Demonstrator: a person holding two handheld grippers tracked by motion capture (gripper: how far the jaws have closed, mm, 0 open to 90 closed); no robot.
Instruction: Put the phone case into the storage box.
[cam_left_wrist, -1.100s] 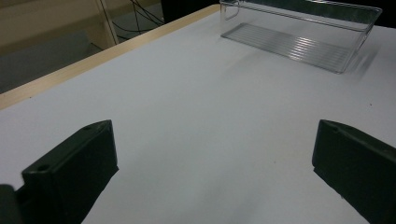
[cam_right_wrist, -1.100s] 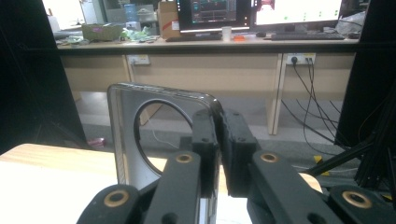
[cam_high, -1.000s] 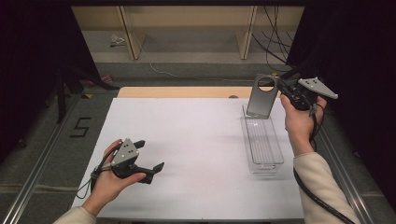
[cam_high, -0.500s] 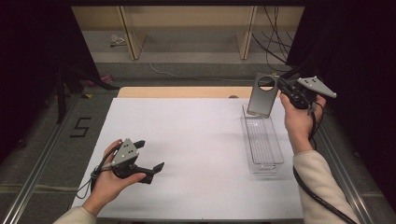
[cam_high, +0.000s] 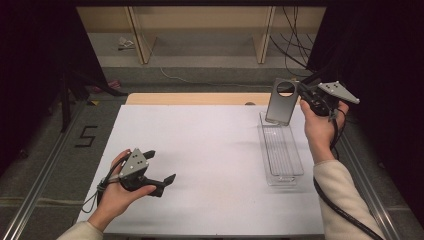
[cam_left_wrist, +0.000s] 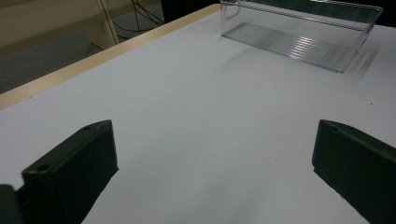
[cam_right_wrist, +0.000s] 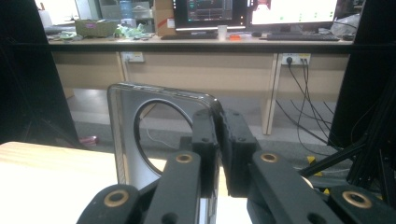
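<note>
From the high view, the right gripper pinched the edge of a thin grey case with a round hole, holding it upright just above the far end of the clear tray. The left gripper sat low over the white table, well apart from both.

In the left gripper view, its jaws stood wide open with nothing between them.

In the right gripper view, the jaws were squeezed on the case's edge. The grip was small, so the case could tip or slip and miss the tray.
</note>
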